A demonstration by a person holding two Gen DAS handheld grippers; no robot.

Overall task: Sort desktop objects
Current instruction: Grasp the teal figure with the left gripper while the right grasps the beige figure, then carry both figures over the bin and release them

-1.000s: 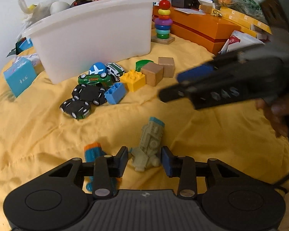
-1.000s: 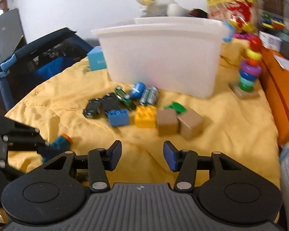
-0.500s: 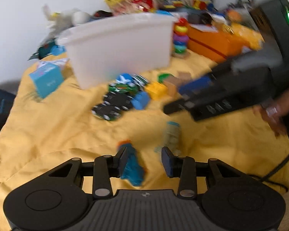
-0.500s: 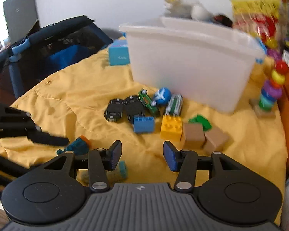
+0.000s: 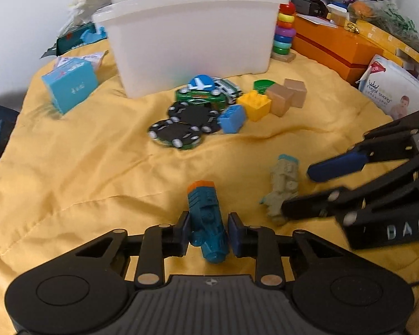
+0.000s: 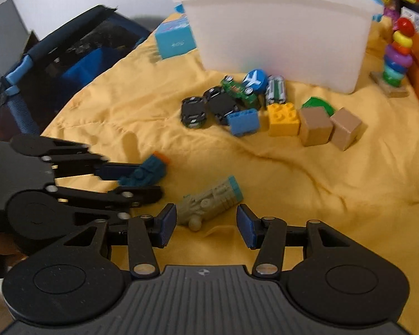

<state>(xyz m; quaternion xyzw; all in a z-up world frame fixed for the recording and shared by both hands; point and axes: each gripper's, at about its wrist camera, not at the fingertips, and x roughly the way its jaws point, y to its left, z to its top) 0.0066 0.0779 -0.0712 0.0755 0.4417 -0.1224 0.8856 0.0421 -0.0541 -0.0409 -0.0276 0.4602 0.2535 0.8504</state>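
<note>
While the left gripper (image 5: 208,231) clamps its 2 pads on the teal orange-capped plastic toy train (image 5: 206,220), the right gripper (image 6: 206,224) gapes around the grey-green teal-capped toy train (image 6: 209,202).

Both grippers have swapped targets

A second ago the left gripper (image 5: 208,233) framed the grey-green toy train (image 5: 283,185); it has since shifted left, and its pads now sit close against the teal toy train (image 5: 206,217) with the orange tip. The right gripper (image 6: 206,224), earlier held higher over the blocks with nothing between its fingers, has dropped low, and its wide-open fingers now flank the near end of the grey-green train on the yellow cloth (image 6: 335,184).
</note>
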